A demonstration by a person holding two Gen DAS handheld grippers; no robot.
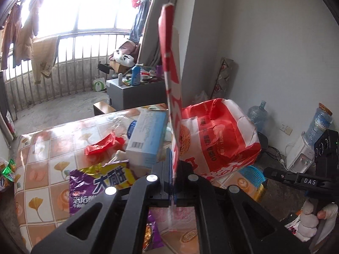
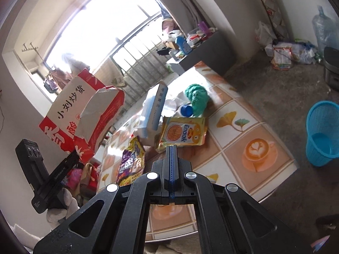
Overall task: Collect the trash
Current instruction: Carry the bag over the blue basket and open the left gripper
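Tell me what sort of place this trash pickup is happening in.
Most likely a lived-in room of a home, opening onto a barred balcony. Laundry hangs by the window, a water dispenser stands against the wall, and snack wrappers litter a table with a tile-patterned cover.

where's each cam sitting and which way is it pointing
Left wrist: on the left gripper, looking along its fingers across the table toward the window; the fingers are shut on a red and white paper bag; the right gripper and a gloved hand show at right.
Right wrist: on the right gripper, fingers shut on nothing, looking down over the table toward a blue basket; the left gripper shows at left.
Shared: table, bag, blue box, purple snack packet.
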